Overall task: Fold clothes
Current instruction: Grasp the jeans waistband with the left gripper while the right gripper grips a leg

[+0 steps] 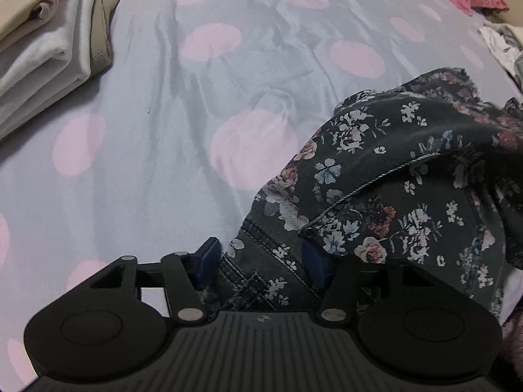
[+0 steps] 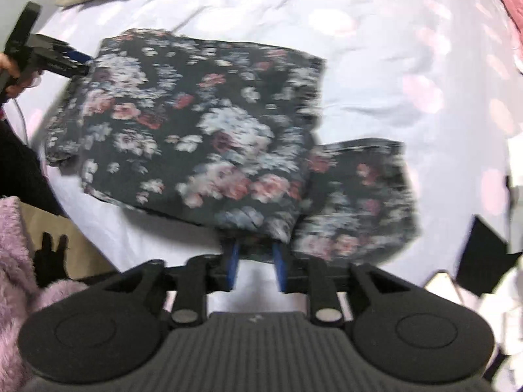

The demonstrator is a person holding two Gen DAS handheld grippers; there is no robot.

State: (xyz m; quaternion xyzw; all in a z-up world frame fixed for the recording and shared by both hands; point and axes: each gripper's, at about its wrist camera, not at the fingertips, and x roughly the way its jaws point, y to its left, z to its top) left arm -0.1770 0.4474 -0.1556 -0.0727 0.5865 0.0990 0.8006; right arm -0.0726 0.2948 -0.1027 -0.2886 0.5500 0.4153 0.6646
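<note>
While both grippers, left (image 1: 258,261) and right (image 2: 255,258), pinch the dark floral shorts (image 2: 196,124), bare bedsheet (image 2: 376,65) spreads beyond its upper-right edge.

Both wrist views look close along their jaws, sharing the floral garment (image 1: 392,179).

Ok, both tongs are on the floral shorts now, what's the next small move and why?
Probably carry the left tongs across toward the right tongs. Each grips an edge of the floral shorts, lying partly folded on the polka-dot sheet, so one more fold looks due.
</note>
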